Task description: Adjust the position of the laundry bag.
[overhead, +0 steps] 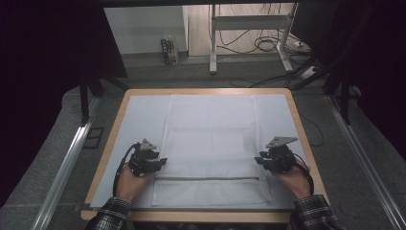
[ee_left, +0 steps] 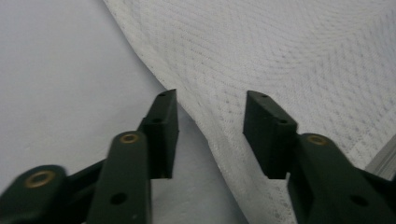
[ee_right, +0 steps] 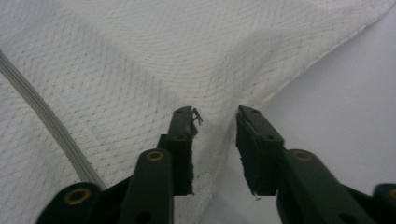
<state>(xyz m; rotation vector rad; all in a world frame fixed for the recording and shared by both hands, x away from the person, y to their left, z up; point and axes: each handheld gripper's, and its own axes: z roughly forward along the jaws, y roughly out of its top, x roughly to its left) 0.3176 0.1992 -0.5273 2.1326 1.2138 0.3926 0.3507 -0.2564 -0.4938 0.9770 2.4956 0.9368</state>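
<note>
White mesh laundry bag (overhead: 210, 143) is lying flat in the middle of the table (overhead: 110, 139), on top of a pale sheet (overhead: 139, 120) that covers most of the wooden top. Its grey zipper (overhead: 206, 178) runs across the bag close to the person's edge, so the short strip of mesh below it is the near end. Left gripper (overhead: 160, 162) sits at the bag's left edge, just above the zipper line, with the left hand (overhead: 128, 182) behind it. In the left gripper view the jaws are spread fairly wide with nothing between them, and the bag's edge (ee_left: 196, 116) runs right through the gap, mesh on one side and bare sheet on the other. Right gripper (overhead: 261, 160) is mirrored at the bag's right edge, held by the right hand (overhead: 292, 179). Its jaws are parted too, a bit narrower, straddling the hemmed edge (ee_right: 280, 88) where the mesh bunches up slightly, and they're gripping nothing.
</note>
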